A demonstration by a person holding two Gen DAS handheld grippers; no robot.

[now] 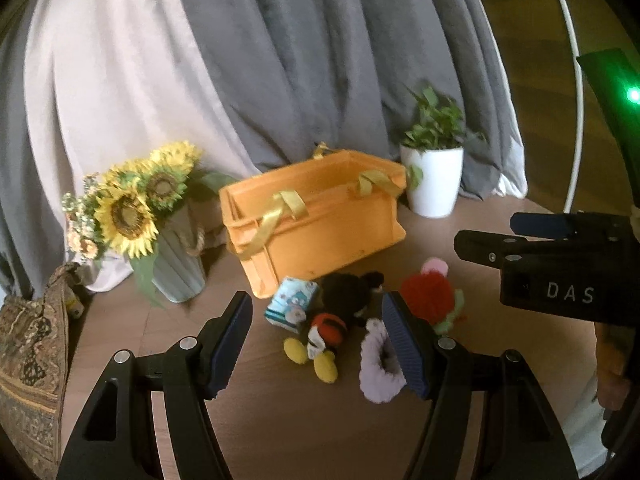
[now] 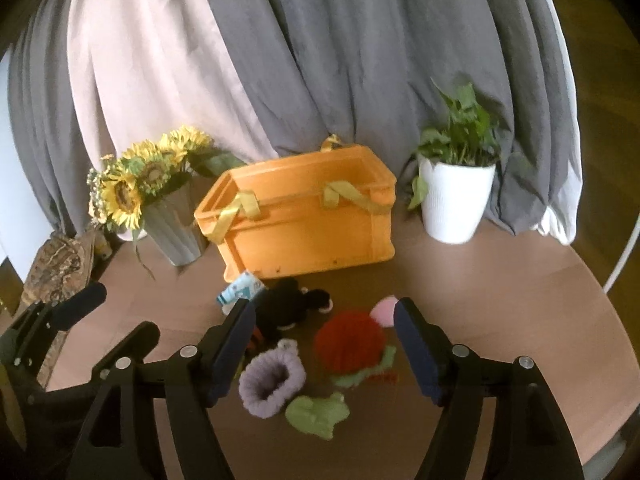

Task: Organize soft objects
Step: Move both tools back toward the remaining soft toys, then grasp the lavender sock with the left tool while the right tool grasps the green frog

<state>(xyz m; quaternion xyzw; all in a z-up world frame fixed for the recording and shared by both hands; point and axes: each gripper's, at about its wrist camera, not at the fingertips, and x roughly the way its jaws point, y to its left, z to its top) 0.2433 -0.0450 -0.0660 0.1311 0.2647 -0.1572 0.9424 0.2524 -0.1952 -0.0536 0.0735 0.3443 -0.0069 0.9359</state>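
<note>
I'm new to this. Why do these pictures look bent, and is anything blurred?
Both views are fisheye, so the curtains bow outward and corners go black. In the left wrist view the orange box and plant smear slightly; a green light glares at right.

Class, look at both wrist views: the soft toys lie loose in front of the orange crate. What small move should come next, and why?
Probably lower the right hand-held gripper onto the red knitted toy and close. Its jaws stand open and empty with that toy between them, and the orange crate waits just behind.
</note>
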